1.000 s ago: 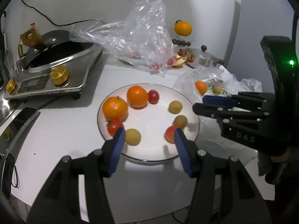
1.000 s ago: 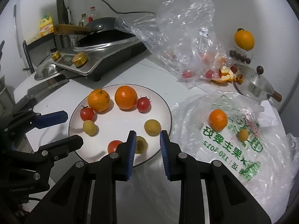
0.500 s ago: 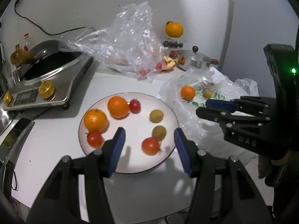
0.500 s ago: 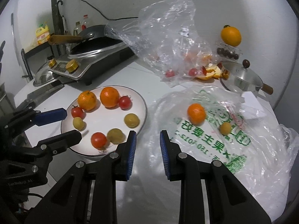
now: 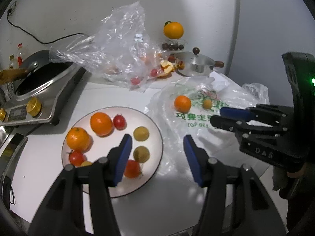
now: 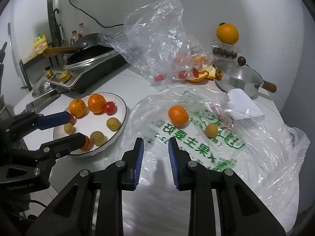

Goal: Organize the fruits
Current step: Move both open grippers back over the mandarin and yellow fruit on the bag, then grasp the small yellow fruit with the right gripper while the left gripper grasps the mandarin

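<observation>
A white plate [image 5: 94, 144] [image 6: 92, 122] holds two oranges, three small red tomatoes and small yellow-green fruits. To its right, an orange [image 5: 182, 103] [image 6: 178, 116] and a small yellow fruit [image 5: 207, 104] [image 6: 211, 130] lie on a flattened printed plastic bag [image 5: 196, 122] [image 6: 196, 149]. My left gripper [image 5: 157, 139] [image 6: 73, 126] hangs open and empty over the plate's right rim. My right gripper [image 6: 156, 141] [image 5: 217, 116] hovers over the bag, short of the orange. Its jaws are drawn close together, with nothing between them.
A crumpled clear bag [image 5: 118, 45] with tomatoes and orange peel lies at the back. An induction cooker with a wok [image 5: 39, 90] stands at the left. A lidded steel pot [image 5: 195, 64] and an orange on a box [image 5: 173, 29] are at the back right.
Both grippers have moved to the right, from above the plate towards the printed bag. The plate now lies further left in both views. Neither gripper's opening changed.
</observation>
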`<action>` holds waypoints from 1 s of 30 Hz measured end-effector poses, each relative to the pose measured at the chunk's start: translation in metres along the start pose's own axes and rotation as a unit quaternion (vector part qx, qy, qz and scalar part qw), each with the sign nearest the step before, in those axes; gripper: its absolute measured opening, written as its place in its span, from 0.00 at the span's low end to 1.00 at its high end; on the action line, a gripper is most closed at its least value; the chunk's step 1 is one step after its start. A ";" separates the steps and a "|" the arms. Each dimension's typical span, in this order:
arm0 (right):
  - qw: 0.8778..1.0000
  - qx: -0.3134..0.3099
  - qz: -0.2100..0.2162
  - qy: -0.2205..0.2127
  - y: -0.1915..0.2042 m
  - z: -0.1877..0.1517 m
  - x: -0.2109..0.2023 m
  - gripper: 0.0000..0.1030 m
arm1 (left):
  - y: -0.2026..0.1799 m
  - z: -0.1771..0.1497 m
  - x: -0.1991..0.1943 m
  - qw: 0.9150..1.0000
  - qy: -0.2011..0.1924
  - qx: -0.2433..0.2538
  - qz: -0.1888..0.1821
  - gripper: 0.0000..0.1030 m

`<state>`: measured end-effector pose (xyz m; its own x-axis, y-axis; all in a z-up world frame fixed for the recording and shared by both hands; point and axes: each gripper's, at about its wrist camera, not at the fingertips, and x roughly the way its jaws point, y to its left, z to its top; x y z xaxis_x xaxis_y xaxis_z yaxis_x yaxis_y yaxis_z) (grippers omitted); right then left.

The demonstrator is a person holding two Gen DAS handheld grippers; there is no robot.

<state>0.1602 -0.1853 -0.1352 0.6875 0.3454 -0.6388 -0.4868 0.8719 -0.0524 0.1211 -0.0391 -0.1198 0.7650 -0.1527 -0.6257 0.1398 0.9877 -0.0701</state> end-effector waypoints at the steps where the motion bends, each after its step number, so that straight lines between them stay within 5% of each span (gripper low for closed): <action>1: 1.000 0.000 0.000 0.000 -0.003 0.000 -0.001 0.27 | -0.002 0.001 0.001 1.000 0.000 0.000 0.000 0.54; 30: 1.000 0.015 -0.001 0.020 -0.079 0.016 0.036 0.27 | -0.044 0.044 0.064 0.999 0.021 0.023 -0.010 0.54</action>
<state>0.2321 -0.2362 -0.1417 0.6661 0.3290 -0.6694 -0.4678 0.8833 -0.0315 0.1917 -0.0936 -0.1229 0.7353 -0.1691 -0.6563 0.1835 0.9819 -0.0474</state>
